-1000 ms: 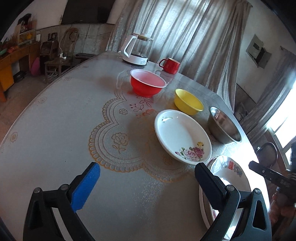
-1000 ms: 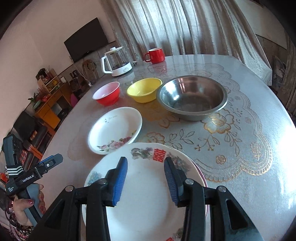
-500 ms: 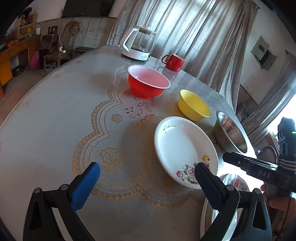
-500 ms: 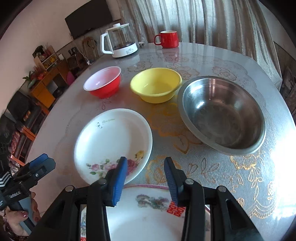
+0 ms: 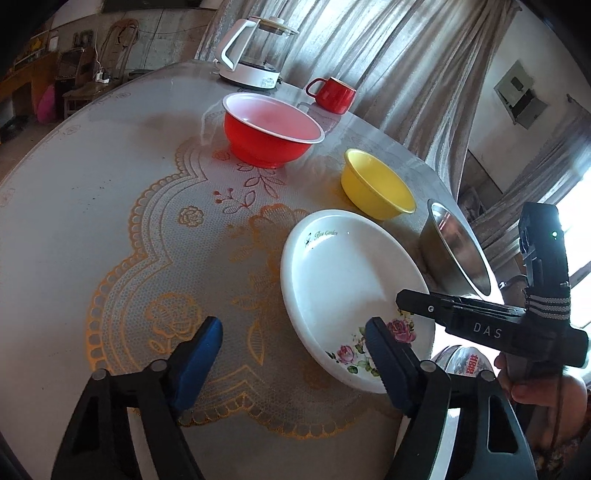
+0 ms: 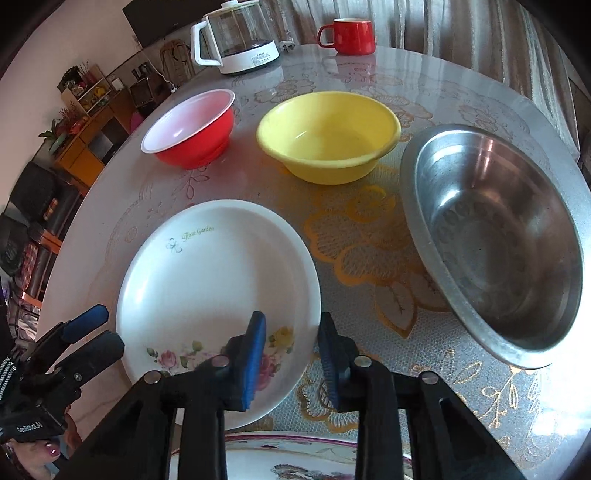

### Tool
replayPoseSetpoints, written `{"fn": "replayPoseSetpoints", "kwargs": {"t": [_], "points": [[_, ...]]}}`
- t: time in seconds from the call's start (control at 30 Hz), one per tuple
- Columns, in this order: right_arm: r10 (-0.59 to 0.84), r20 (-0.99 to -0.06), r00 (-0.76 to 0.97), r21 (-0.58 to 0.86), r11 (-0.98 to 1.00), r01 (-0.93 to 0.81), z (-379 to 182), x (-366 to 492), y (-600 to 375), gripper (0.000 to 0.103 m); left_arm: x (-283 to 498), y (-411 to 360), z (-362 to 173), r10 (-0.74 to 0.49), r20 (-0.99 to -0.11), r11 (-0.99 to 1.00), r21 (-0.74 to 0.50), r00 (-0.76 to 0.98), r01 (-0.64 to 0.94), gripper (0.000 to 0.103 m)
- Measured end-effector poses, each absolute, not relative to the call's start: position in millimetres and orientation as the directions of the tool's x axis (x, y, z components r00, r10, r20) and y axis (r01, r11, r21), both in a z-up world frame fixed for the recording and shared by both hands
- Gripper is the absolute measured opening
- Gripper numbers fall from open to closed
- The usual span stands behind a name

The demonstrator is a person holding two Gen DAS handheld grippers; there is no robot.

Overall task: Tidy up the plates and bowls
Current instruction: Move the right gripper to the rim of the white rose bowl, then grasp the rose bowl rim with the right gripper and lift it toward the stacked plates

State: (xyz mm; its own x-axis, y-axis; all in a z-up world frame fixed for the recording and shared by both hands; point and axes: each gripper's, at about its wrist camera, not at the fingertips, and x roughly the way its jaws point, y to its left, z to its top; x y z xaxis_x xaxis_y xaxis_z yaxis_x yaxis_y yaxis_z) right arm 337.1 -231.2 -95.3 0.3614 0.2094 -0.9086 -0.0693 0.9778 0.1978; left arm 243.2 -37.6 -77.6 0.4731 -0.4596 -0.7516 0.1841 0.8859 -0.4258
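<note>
A white plate with roses (image 5: 343, 280) (image 6: 218, 288) lies on the patterned table. My right gripper (image 6: 293, 363) straddles its near right rim, one blue pad over the plate and one outside. Its jaws are closing and the pads stand clear of the rim. In the left wrist view the right gripper (image 5: 402, 301) reaches in from the right over that rim. My left gripper (image 5: 291, 362) (image 6: 99, 332) hovers at the plate's near left edge, jaws closing, touching nothing. Behind stand a red bowl (image 5: 271, 136) (image 6: 192, 133), a yellow bowl (image 5: 376, 188) (image 6: 328, 136) and a steel bowl (image 5: 458, 247) (image 6: 495, 240).
A second plate with a red character (image 5: 465, 362) (image 6: 295, 458) lies nearest me, under the right gripper. A glass kettle (image 5: 255, 55) (image 6: 236, 37) and a red mug (image 5: 332, 94) (image 6: 349, 35) stand at the far edge by the curtain. Hands hold both gripper handles.
Both grippers have moved forward and down toward the rose plate. The right one left the decorated plate and now straddles the rose plate's rim. Both pairs of jaws have narrowed.
</note>
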Motion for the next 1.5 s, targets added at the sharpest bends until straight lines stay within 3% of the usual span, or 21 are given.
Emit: {"fn": "replayPoseSetpoints", "kwargs": {"t": [0.43, 0.77, 0.87, 1.07, 1.2, 1.5], "points": [[0.260, -0.894, 0.364, 0.244, 0.965, -0.091, -101, 349, -220, 0.027, 249, -44, -80, -0.481, -0.747, 0.877, -0.418, 0.460, 0.239, 0.060], [0.271, -0.891, 0.364, 0.252, 0.963, -0.099, -100, 354, -214, 0.027, 251, -36, -82, -0.452, -0.759, 0.892, -0.384, 0.469, 0.238, 0.032], [0.269, -0.887, 0.374, 0.245, 0.963, -0.111, -100, 352, -213, 0.027, 250, -37, -82, -0.450, -0.756, 0.893, -0.373, 0.475, 0.252, 0.032], [0.287, -0.874, 0.393, 0.282, 0.957, -0.071, -100, 345, -222, 0.017, 250, -37, -83, -0.448, -0.751, 0.894, -0.367, 0.485, 0.259, 0.032], [0.345, -0.851, 0.396, 0.364, 0.931, -0.030, -103, 345, -236, 0.012, 248, -33, -84, -0.442, -0.747, 0.897, -0.354, 0.496, 0.265, 0.023], [0.437, -0.795, 0.421, 0.461, 0.886, -0.048, -94, 336, -239, 0.012, 246, -24, -86, -0.450, -0.739, 0.893, -0.372, 0.501, 0.253, 0.023]]}}
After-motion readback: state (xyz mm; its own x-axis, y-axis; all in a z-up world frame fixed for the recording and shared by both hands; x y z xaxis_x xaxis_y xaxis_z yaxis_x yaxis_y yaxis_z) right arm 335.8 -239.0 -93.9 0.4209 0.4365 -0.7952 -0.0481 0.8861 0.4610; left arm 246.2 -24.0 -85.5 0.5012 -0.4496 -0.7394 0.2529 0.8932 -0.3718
